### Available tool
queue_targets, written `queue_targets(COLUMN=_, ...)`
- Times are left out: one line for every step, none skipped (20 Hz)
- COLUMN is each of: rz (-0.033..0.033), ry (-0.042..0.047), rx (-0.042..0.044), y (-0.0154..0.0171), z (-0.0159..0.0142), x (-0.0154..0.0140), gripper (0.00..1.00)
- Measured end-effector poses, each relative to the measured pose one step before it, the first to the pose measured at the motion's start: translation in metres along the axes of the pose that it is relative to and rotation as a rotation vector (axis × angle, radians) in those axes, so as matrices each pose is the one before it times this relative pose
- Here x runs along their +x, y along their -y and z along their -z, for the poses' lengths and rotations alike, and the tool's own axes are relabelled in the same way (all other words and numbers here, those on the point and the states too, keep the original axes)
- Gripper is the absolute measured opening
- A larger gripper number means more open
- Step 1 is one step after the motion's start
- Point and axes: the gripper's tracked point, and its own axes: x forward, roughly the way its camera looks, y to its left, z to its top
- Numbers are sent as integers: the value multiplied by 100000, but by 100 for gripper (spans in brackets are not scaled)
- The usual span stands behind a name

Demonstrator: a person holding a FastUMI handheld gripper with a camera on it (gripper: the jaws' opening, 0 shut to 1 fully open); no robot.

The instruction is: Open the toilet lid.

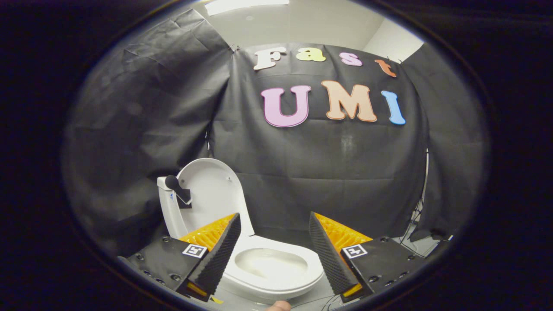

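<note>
Seeing the gripper point(273, 235) with its fingers spread wide and holding nothing, and I read the toilet point(259, 259) sitting between and just beyond them. Lid point(214, 190) is already up: a white, rounded oval panel standing nearly upright at the back, leaning against the tank point(169, 211), inner face toward me with a couple of small bumper dots near its top edge. Seat point(276, 270) is down, a white ring around the open bowl point(270, 262), which looks pale and clean inside. Dark flush handle point(177, 188) sticks out at the tank's top, overlapping the lid's edge. Neither finger touches the toilet; one finger overlaps the bowl's near side and the lid's lower edge in view. Black cloth wall point(328, 172) hangs right behind the toilet. A fingertip point(278, 306) of the person pokes in below the bowl.
</note>
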Motion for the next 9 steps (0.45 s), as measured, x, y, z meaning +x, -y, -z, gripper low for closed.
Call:
queue_targets(rz=1019, ry=-746, rx=-675, y=327, z=168, x=2, gripper=98)
queue_targets(rz=763, ry=-1541, rx=-1368, y=246, z=272, x=5, gripper=98)
queue_targets(rz=503, ry=-1635, rx=-1231, y=120, z=434, x=-20, gripper=98)
queue_targets(rz=179, ry=-1258, rx=-719, y=107, z=368, x=-25, gripper=98)
queue_targets(rz=343, ry=-968, rx=-185, y=177, z=195, x=43, gripper=98)
queue_targets(rz=34, ry=-842, rx=273, y=67, z=206, x=-56, gripper=98)
queue_targets(rz=154, ry=-629, rx=369, y=49, z=264, x=-9, gripper=98)
queue_targets(rz=618, ry=-536, rx=437, y=181, z=168, x=-63, gripper=98)
queue_targets(rz=534, ry=-657, rx=377, y=257, z=167, x=15, gripper=98)
